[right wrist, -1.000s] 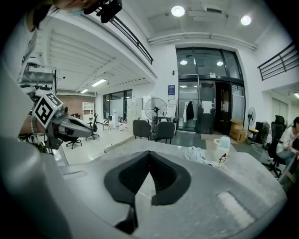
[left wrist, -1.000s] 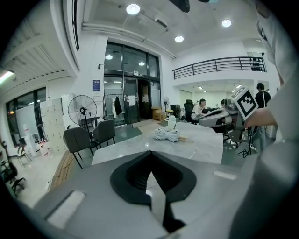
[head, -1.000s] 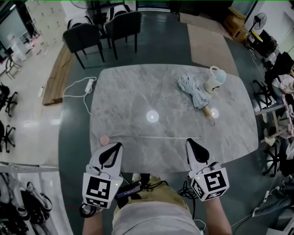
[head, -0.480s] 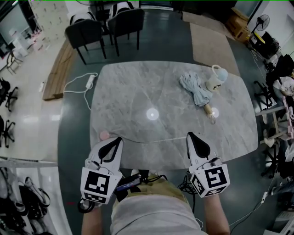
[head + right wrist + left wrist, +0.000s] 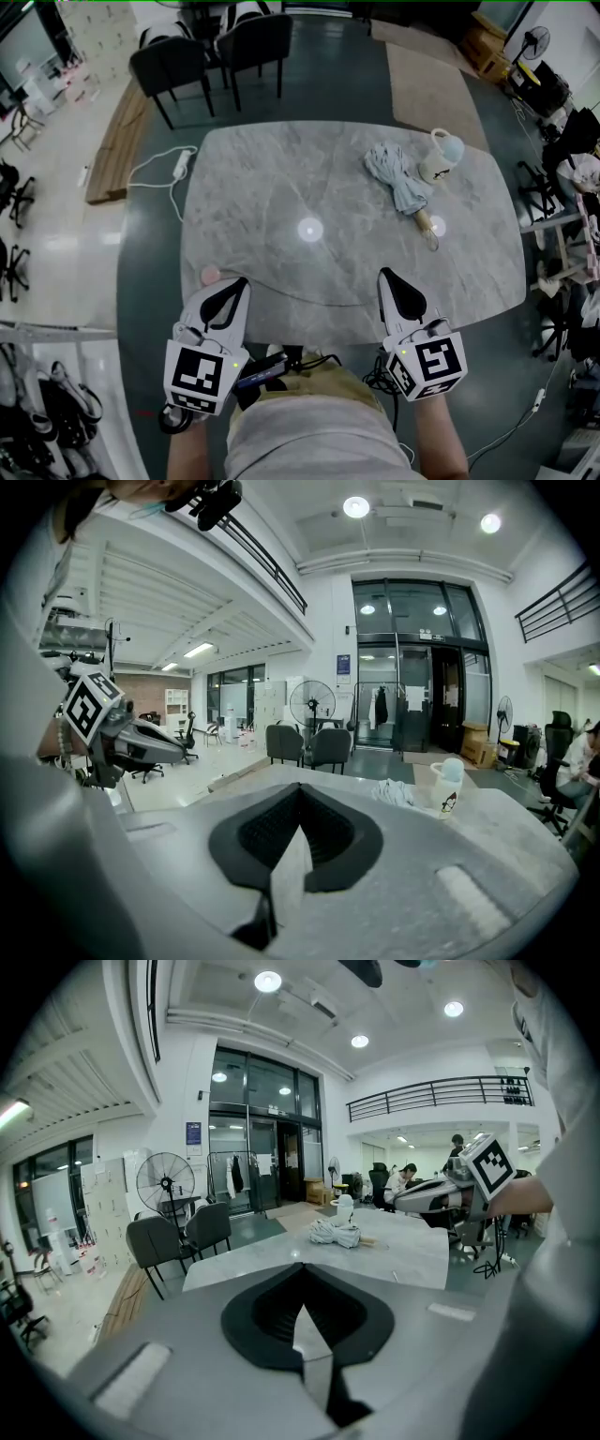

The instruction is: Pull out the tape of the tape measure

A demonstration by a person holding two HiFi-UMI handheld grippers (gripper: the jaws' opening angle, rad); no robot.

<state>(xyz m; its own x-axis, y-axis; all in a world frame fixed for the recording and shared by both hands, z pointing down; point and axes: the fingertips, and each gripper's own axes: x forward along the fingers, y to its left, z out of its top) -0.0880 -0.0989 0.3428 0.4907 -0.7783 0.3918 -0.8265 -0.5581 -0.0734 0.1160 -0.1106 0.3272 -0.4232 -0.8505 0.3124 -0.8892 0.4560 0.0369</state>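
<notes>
The tape measure's small pink case [image 5: 210,275] lies at the near left edge of the grey marble table [image 5: 281,178]. From near it a thin pale tape [image 5: 314,301] runs right along the near edge in a shallow bow. My left gripper [image 5: 241,281] is just right of the case, its jaws shut with nothing seen between them [image 5: 302,1269]. My right gripper [image 5: 383,274] is near the tape's right end, also shut and with nothing seen in it [image 5: 300,789]. Whether either tip touches the tape I cannot tell.
A folded pale blue umbrella [image 5: 398,183] and a white mug [image 5: 439,159] sit at the table's far right. Dark chairs [image 5: 216,52] stand beyond the far edge. A white power strip with its cord [image 5: 169,173] lies on the floor at the left.
The thin tape lay straight a second ago and now bows toward the near table edge. Both grippers have stayed put and shut.
</notes>
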